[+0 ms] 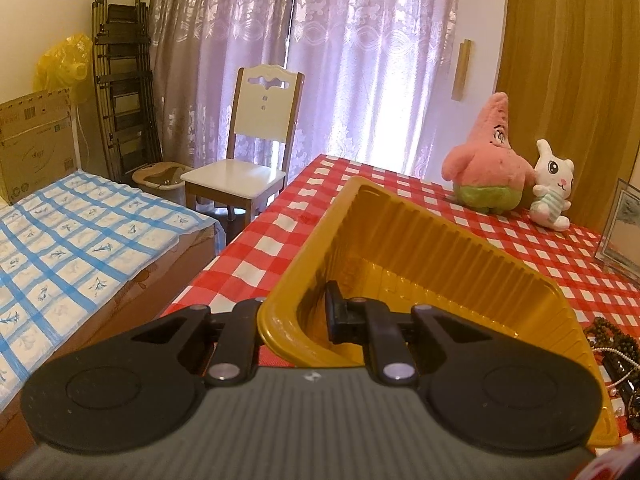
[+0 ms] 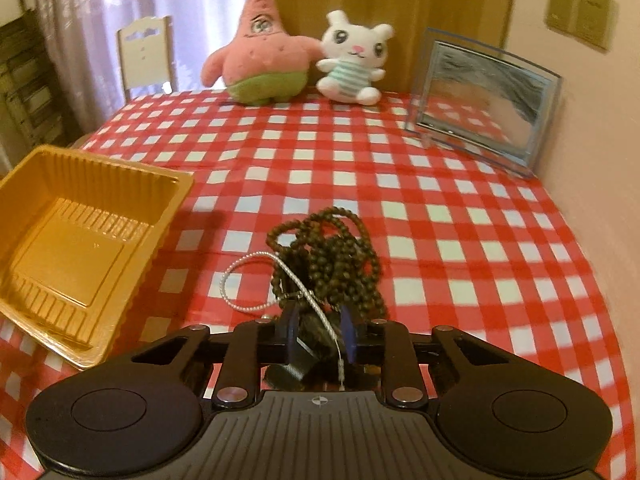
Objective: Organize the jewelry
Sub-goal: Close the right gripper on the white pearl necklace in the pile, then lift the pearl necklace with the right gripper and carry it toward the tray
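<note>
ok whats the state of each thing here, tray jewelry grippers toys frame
gold tray: empty, tilted, one side raised off the cloth
left gripper: shut on the tray's near wall
right gripper: jaws around the jewelry pile
dark bead necklace: tangled heap on the cloth
silver chain: looped, mixed into the heap
pink star plush: upright
white bunny plush: sitting upright
glass photo frame: standing

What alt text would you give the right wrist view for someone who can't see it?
The right gripper has closed around a tangle of dark bead necklaces and a silver chain on a red checked tablecloth. An empty gold plastic tray sits tilted at the left; two plush toys and a glass picture frame stand behind.
</note>
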Demonstrator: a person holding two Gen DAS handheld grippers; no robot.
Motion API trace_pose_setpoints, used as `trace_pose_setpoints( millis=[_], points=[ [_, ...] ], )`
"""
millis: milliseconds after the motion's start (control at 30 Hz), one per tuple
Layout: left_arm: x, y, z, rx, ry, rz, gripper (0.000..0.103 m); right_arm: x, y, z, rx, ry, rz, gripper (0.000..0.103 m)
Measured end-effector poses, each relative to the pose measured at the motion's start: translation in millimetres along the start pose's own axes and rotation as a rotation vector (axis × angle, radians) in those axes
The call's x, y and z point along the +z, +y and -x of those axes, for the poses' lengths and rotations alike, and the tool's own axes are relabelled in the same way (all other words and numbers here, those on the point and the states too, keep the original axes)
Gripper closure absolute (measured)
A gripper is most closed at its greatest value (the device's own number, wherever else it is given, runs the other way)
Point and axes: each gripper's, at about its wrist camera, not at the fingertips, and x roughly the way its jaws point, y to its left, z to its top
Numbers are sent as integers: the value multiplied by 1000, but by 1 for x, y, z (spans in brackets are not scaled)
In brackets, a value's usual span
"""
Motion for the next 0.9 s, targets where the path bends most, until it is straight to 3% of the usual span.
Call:
trace_pose_setpoints(
  millis=[433,500,567,900],
  points=[
    [4,-1,-2,-7,3,-4,90,3,2,-44,35,71,121,90],
    [4,-1,-2,-8,3,-4,91,2,1,-44,41,57,129,100],
    [5,-2,-3,-14,1,-9,91,3,-1,-41,40,48,127,101],
    [10,-1,-4,-46,-11,-27,92,12,-52,22,35,-37,-95,101]
  ],
)
